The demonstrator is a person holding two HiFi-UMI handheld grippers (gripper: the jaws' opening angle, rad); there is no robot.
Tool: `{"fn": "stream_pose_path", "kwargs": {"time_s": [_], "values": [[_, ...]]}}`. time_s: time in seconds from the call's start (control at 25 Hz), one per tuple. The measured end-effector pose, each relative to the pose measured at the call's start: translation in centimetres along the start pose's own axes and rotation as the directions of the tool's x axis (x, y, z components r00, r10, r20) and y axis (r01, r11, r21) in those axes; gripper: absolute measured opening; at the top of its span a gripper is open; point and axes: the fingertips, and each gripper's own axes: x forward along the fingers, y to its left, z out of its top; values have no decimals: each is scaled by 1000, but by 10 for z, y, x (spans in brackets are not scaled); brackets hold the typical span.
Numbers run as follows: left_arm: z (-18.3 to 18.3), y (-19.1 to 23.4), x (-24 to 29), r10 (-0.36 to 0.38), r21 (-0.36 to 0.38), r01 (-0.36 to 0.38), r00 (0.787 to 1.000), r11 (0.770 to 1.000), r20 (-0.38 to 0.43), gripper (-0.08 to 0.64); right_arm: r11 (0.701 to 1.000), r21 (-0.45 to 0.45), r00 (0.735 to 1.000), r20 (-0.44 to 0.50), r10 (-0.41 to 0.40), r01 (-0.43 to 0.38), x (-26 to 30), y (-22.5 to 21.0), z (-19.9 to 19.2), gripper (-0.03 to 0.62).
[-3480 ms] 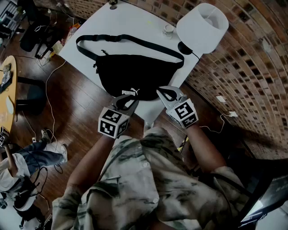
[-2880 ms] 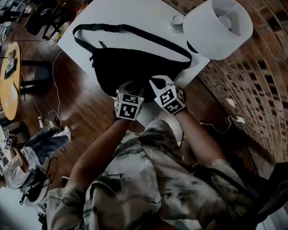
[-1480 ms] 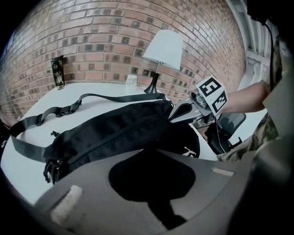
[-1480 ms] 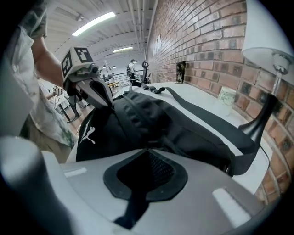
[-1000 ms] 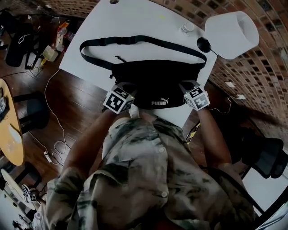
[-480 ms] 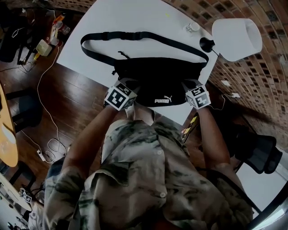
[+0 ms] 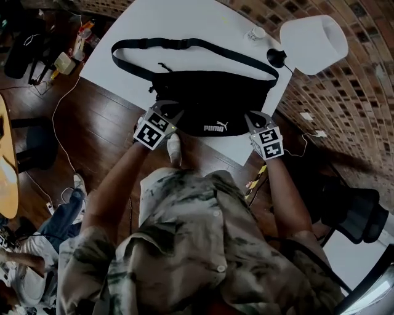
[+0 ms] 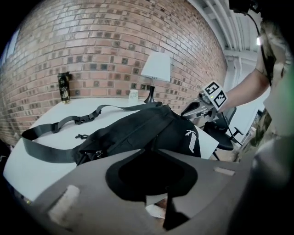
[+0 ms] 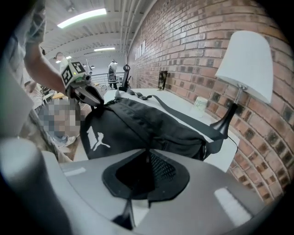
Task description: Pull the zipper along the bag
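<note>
A black waist bag with a white logo lies on the white table, its strap looped behind it. My left gripper sits at the bag's left end. In the left gripper view its jaws are opening with a thin gap at the tips, and I see nothing between them. The bag lies just beyond. My right gripper is at the bag's right end. In the right gripper view it is shut, with mesh fabric of the bag showing between the jaws.
A white-shaded lamp and a small jar stand at the table's far right corner by the brick wall. The table's near edge is right at the grippers. An office chair is to the right, cables on the wooden floor to the left.
The left gripper has drawn slightly back and left from the bag's left end. The right gripper stays at the right end. The bag has hardly moved.
</note>
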Motion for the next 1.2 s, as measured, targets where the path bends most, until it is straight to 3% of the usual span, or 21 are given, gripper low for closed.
{"fn": "stream_pose_path", "kwargs": {"time_s": [0.16, 0.28, 0.44, 0.56, 0.72, 1.04, 1.2], "values": [[-7, -5, -41, 135, -23, -135, 991, 991, -5, 60, 999, -19, 996, 81, 45, -44, -46, 31, -10, 29], [-6, -32, -81, 227, -56, -226, 974, 973, 16, 60, 996, -57, 988, 133, 82, -75, -84, 59, -27, 25], [-3, -113, -133, 305, -86, -299, 949, 950, 77, 60, 987, -101, 973, 185, 138, -121, -146, 98, -68, 26], [-9, -179, -172, 339, -156, -318, 931, 935, 133, 58, 984, -95, 965, 202, 167, -151, -192, 127, -99, 26], [-23, -258, -216, 334, -203, -299, 928, 932, 164, 58, 982, -64, 952, 241, 189, -179, -245, 166, -126, 26], [-29, -372, -275, 243, -116, -219, 933, 969, 267, 55, 985, -77, 915, 365, 174, -157, -332, 243, -128, 22], [-54, -414, -313, 181, -95, -158, 927, 983, 328, 55, 985, -88, 889, 423, 174, -150, -363, 304, -114, 21]]}}
